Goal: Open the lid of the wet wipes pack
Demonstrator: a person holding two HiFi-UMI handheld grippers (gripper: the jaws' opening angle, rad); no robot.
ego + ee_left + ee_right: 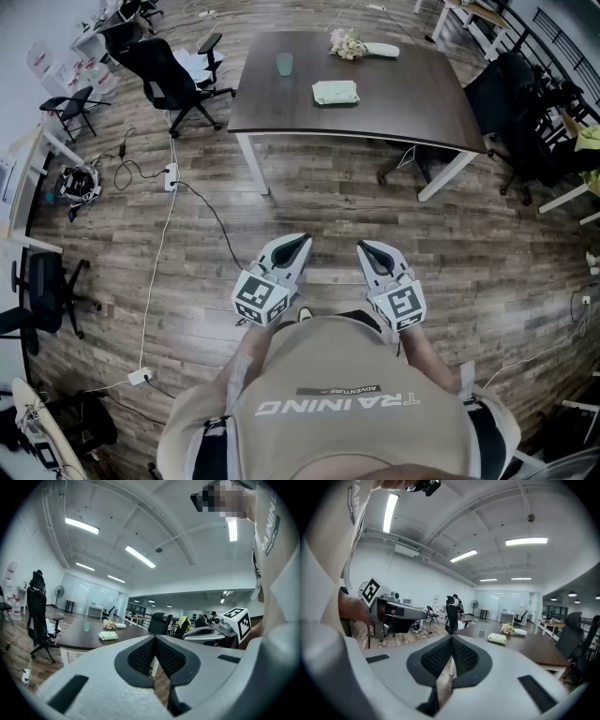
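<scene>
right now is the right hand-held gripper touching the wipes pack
Apart. Head view shows right hand-held gripper over floor, wet wipes pack far off on the table.

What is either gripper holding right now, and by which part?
Nothing. The left gripper and right gripper are both shut, nothing between their jaws; the wet wipes pack lies on the table, far from both.

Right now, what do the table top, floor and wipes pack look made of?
Table top: dark wood or wood-look laminate, matte, faint sheen.
Floor: grey-brown planks with grain and seams; wood or vinyl, unclear.
Wipes pack: pale green, soft rounded edges, probably plastic film; too small to confirm.
</scene>
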